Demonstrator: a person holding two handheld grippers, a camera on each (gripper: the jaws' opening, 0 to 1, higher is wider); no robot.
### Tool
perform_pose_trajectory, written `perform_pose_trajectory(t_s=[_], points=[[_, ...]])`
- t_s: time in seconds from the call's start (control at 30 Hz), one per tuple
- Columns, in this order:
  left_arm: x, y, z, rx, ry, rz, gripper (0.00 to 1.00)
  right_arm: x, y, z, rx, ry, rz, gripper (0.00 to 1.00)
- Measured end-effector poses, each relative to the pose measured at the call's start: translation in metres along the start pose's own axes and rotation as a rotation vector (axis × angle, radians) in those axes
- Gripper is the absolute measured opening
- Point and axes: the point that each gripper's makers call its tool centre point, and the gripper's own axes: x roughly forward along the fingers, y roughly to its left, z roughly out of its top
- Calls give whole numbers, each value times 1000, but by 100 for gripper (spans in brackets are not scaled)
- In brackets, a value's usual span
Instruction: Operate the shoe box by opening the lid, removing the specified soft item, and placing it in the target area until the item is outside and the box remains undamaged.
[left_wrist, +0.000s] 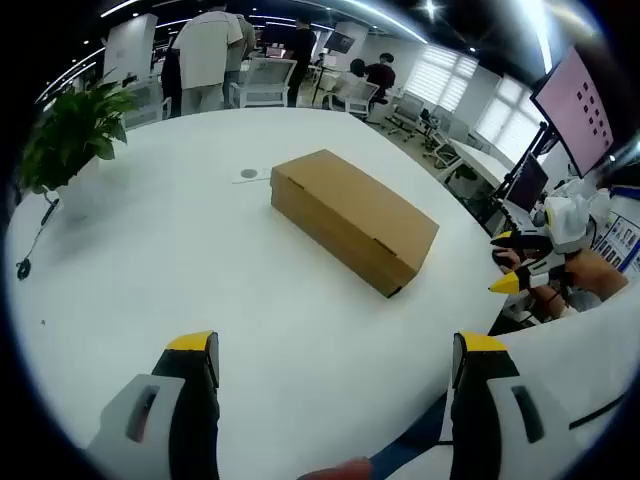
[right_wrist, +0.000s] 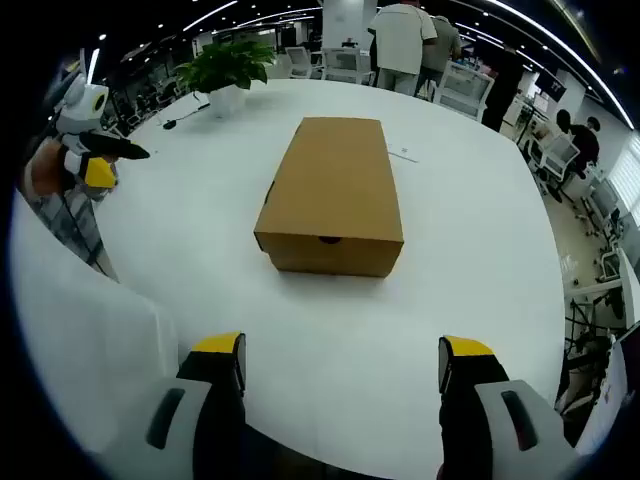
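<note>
A brown cardboard shoe box (left_wrist: 350, 220) lies shut on the round white table (left_wrist: 180, 260), its lid down. In the left gripper view it sits diagonally, well beyond my left gripper (left_wrist: 335, 350), whose yellow-tipped jaws stand wide apart with nothing between them. My right gripper (left_wrist: 505, 262) comes in at the right edge, off the table, held by a hand. In the right gripper view the shoe box (right_wrist: 335, 195) points its short end at my right gripper (right_wrist: 342, 350), which is open and empty, a short way before the box. My left gripper (right_wrist: 115, 163) shows at the far left.
A potted green plant (left_wrist: 75, 130) stands at the table's far left, with a cable (left_wrist: 30, 245) trailing from it. A small round disc (left_wrist: 249, 174) lies just behind the box. People (left_wrist: 210, 50), chairs and desks stand beyond the table. A pink monitor (left_wrist: 580, 100) is at the right.
</note>
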Motion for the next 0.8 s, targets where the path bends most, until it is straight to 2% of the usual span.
perform_pose_trajectory(t_s=[0.23, 0.5, 0.6, 0.73, 0.8], points=[[-1, -4, -3, -33, 21, -7, 99, -2, -4, 1, -24, -4, -17, 84], [-5, -5, 2, -32, 2, -4, 99, -2, -4, -5, 30, -11, -18, 85], [-3, -7, 7, -39, -1, -8, 99, -3, -3, -7, 35, -2, -19, 85], [-2, -12, 20, -14, -40, -18, 99, -7, -6, -1, 68, -45, -24, 86], [0, -19, 21, -11, -23, -29, 99, -6, -7, 0, 79, -57, -29, 86]])
